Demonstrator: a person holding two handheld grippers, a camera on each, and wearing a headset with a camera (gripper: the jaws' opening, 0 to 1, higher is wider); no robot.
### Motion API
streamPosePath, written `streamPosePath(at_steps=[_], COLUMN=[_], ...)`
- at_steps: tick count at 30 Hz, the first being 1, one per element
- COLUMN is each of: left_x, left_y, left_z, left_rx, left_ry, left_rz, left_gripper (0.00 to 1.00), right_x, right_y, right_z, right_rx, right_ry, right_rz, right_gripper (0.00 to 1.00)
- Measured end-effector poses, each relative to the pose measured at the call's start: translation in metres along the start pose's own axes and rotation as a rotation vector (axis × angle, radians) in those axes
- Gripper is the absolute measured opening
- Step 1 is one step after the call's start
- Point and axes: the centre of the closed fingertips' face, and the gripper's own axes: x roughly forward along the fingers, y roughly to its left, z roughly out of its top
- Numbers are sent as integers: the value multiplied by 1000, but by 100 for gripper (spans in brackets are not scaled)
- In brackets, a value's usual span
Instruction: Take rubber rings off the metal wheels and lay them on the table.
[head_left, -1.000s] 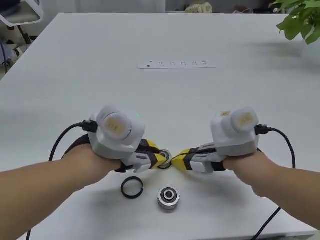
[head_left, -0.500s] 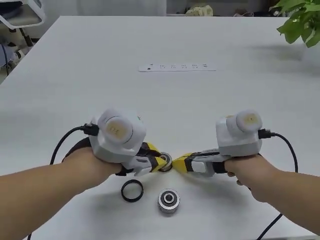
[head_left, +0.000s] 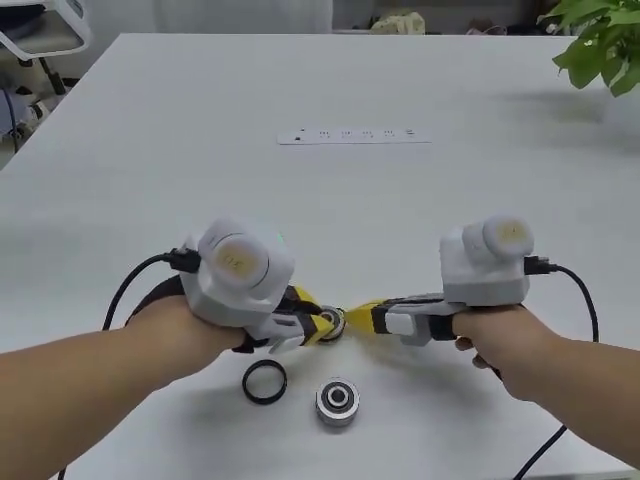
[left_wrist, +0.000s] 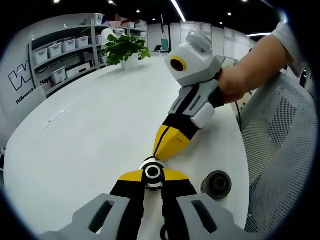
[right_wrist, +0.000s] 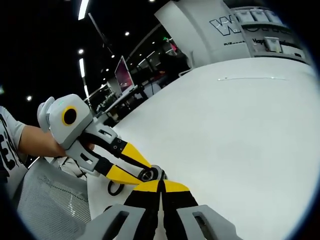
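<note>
White workbench, power strip far back. Done, judging by the layout: one black rubber ring flat near the front edge, just beside a seemingly stripped metal wheel. Underway: second wheel clamped in left gripper; right gripper pinched narrow, tips at that wheel's rim, hold on rubber unclear. Left: peel this ring, lay it down.

This is looking like an office lab. A wide white bench is stretching far ahead of the left fingers, with a power strip lying well ahead. Beyond the fingers, shelves are holding white bins and a plant is standing. A mesh chair is sitting beside them, and strip lights are glowing overhead.
</note>
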Motion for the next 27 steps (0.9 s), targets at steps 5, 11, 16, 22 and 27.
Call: streamPosePath(at_steps=[5,11,16,22,27], left_x=[0,0,0,0,0], left_y=[0,0,0,0,0], left_z=[0,0,0,0,0], left_rx=[1,3,3,2,1], left_ry=[1,4,3,2,1], left_rz=[0,-2,-2,0,1], left_gripper=[7,7,7,7,7], right_x=[0,0,0,1,0], right_y=[4,5,7,5,6], right_z=[0,1,1,2,3], right_rx=[6,8,6,-10,-27], right_ry=[-6,-8,-7,-1,4], right_rz=[5,12,11,12,16], right_gripper=[0,0,0,0,0])
